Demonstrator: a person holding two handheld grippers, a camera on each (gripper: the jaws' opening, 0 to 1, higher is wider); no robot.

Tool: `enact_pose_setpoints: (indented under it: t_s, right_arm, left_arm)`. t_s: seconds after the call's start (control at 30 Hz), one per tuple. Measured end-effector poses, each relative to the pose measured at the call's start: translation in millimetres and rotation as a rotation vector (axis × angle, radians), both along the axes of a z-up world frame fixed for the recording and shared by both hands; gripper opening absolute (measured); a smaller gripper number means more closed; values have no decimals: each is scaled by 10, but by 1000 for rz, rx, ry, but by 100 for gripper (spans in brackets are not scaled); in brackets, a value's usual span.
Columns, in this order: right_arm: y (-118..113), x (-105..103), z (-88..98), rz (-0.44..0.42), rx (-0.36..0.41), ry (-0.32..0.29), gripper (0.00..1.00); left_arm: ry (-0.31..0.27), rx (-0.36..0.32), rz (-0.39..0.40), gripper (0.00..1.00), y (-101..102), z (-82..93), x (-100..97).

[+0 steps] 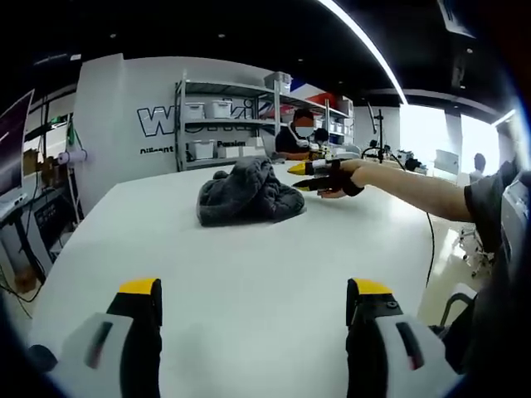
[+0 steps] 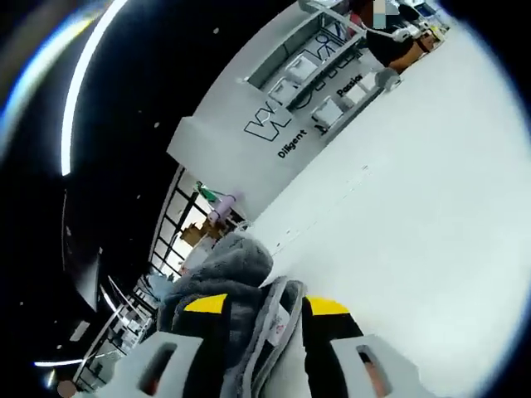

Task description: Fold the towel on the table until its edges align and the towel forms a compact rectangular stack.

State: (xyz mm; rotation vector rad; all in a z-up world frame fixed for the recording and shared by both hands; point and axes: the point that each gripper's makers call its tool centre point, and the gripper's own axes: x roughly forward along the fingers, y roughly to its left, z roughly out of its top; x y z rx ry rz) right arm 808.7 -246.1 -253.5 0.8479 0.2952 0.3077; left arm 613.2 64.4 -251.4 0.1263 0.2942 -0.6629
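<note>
A dark grey towel lies crumpled in a heap on the white table, toward its far side. My left gripper hovers open over the near part of the table, well short of the towel, with nothing between its jaws. My right gripper reaches in from the right, held by a hand, with its yellow tips at the towel's right edge. In the right gripper view the towel bunches up between the jaws of my right gripper, and its hemmed edge with a small white label is pinched there.
A metal shelf with white bins stands behind the table against a wall with lettering. A person sits at the far edge. A thin cable runs down the table's right side. The table edge drops off at left.
</note>
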Motion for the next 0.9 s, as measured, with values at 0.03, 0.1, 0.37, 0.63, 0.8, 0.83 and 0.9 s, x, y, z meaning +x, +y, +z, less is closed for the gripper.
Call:
enact_pose_setpoints:
  t_s: [0.03,0.1,0.37,0.63,0.8,0.83,0.9]
  right_arm:
    - [16,9,-1,1,17,2,35]
    - [89,20,-6,9,38,-4,32]
    - [275,13,-120,20,22,17,23]
    - [337,-61,58,33,81,-20,6]
    - [149,243,284,70,122,-57,4]
    - [162,236,349,78,134,-69,4]
    - [181,234,467,85,135,-91,3]
  left_arm:
    - [0,0,2,97,8,1,0]
    - [0,0,7,97,29,2,3]
    - [5,1,17,97,65,-9,4]
    - [4,0,27,97,83,-3,-12]
    - [6,-2,20,97,56,-8,-22]
    - [7,-2,17,97,48,-8,-27]
    - [5,-3,16,97,43,-4,-30]
